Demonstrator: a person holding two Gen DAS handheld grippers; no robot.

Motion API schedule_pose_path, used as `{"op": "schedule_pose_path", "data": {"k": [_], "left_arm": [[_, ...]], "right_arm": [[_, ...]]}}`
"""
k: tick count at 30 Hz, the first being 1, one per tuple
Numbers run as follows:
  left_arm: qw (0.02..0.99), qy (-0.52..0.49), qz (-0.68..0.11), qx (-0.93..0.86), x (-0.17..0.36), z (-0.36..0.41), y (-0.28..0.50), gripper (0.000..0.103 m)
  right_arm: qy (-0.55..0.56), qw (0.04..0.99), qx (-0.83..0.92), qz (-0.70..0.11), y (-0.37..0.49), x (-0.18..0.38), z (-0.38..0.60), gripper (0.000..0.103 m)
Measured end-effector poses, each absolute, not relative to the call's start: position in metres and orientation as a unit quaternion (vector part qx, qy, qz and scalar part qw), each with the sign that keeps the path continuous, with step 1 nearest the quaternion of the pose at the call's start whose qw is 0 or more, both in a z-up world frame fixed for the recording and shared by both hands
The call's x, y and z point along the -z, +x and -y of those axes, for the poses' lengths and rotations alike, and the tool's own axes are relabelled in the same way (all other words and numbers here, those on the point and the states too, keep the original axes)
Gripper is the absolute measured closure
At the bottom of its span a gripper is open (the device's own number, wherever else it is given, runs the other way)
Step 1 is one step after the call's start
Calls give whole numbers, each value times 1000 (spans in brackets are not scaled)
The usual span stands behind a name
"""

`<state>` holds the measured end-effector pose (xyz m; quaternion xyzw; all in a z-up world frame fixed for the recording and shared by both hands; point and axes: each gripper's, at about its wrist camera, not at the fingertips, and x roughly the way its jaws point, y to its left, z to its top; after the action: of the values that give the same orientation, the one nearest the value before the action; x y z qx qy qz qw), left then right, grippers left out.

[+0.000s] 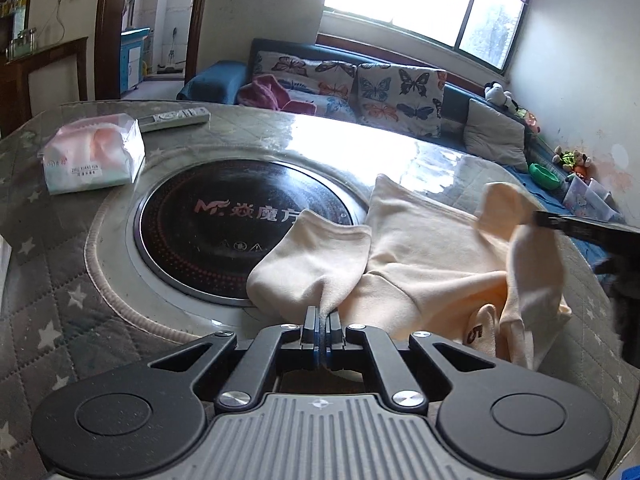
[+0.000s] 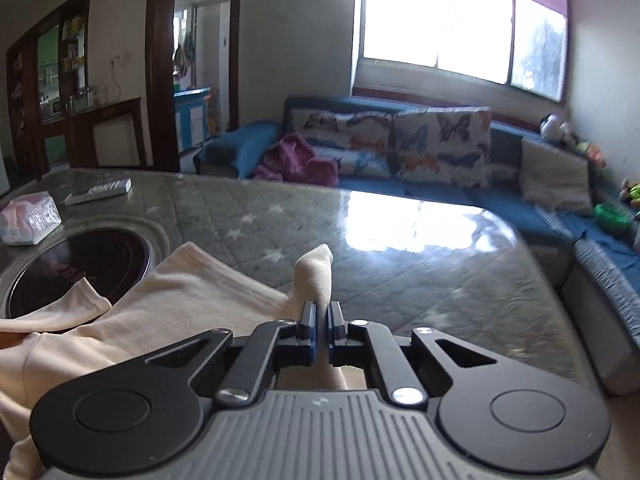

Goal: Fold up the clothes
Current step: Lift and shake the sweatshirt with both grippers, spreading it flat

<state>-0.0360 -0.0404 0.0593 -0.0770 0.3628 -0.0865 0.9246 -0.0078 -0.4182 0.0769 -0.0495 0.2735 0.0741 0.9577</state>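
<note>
A cream-coloured garment (image 1: 424, 256) lies on the glass-topped table, partly over the round black cooktop (image 1: 224, 224). My left gripper (image 1: 322, 314) is shut on a bunched fold near its left sleeve (image 1: 316, 256), which spreads out just beyond the fingers. In the left wrist view the right gripper's black finger (image 1: 576, 226) comes in from the right, lifting another part of the cloth. In the right wrist view my right gripper (image 2: 322, 312) is shut on a peak of the garment (image 2: 180, 300) that sticks up between the jaws. The shirt spreads to the left.
A tissue pack (image 1: 94, 156) and a remote control (image 1: 174, 119) lie at the table's far left. A blue sofa (image 2: 400, 188) with butterfly cushions, a pink cloth and toys runs behind the table under the window. The table's quilted star-patterned surface (image 2: 420, 280) stretches to the right.
</note>
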Motion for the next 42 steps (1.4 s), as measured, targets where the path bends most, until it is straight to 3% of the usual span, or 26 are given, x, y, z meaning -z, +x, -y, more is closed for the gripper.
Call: {"op": "schedule_pose_path", "data": {"k": [11, 22, 30, 35, 37, 42], "left_arm": [[921, -55, -370, 107, -61, 37, -61, 100], [910, -17, -398, 112, -52, 32, -75, 96], [914, 11, -366, 174, -74, 47, -89, 95], [903, 26, -355, 239, -74, 86, -88, 83], [898, 35, -351, 262, -72, 105, -85, 69], [885, 79, -342, 305, -62, 146, -81, 66]], "right_arm": [[-50, 975, 14, -218, -133, -114, 480, 99], [25, 937, 107, -331, -196, -52, 538, 95], [18, 946, 102, -306, -209, -75, 547, 86], [14, 956, -6, -294, -188, -91, 510, 84], [7, 953, -53, -299, -176, -89, 489, 82], [-36, 939, -140, -313, -153, -82, 435, 79]]}}
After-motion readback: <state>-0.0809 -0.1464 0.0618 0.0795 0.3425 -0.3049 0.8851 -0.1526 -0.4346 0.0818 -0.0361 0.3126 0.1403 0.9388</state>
